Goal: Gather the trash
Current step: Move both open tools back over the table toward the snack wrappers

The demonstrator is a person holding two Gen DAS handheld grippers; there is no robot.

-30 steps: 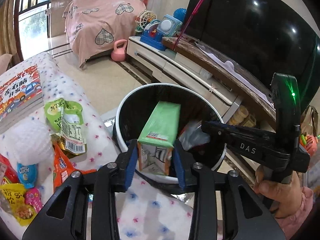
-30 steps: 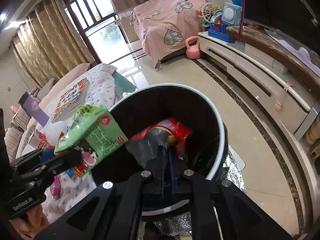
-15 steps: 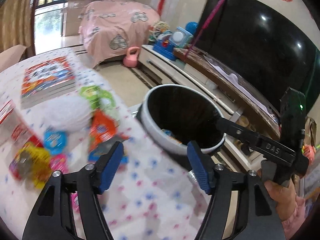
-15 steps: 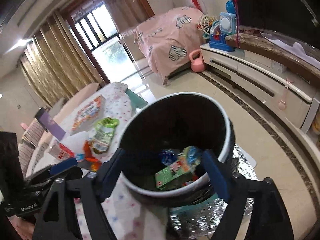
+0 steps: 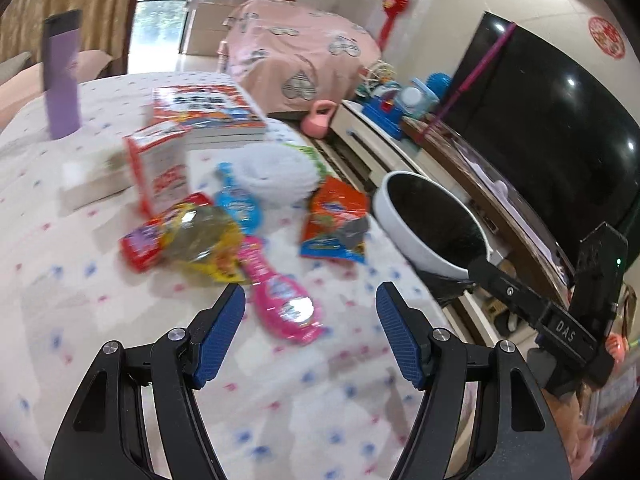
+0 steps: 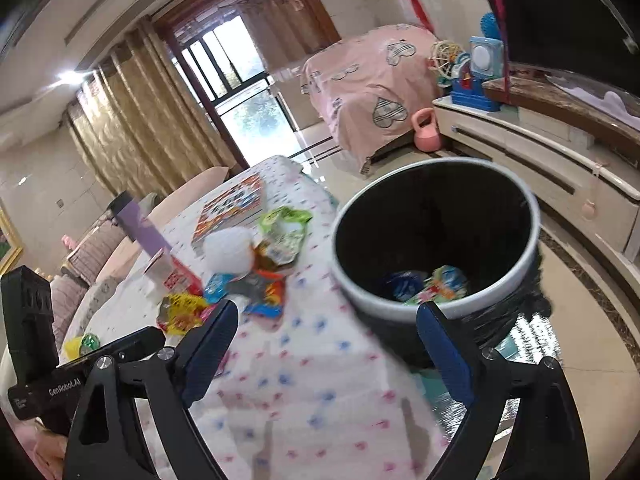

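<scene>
Ahead, the pink wrapper [image 5: 280, 300] was seen lying on the bench [image 5: 100, 320] just beyond the empty, spread left gripper [image 5: 310, 334], its length angled up-left, while the empty right gripper [image 6: 326, 350] was opening near the bin [image 6: 434, 240].

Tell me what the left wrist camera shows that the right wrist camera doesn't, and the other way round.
Only the left wrist view shows the pink wrapper whole, ahead of the open left gripper.

Only the right wrist view looks into the bin and shows trash at its bottom; the right gripper is opening, nothing between its fingers.

Both show the dotted tablecloth, orange packet, yellow wrapper and book.
</scene>
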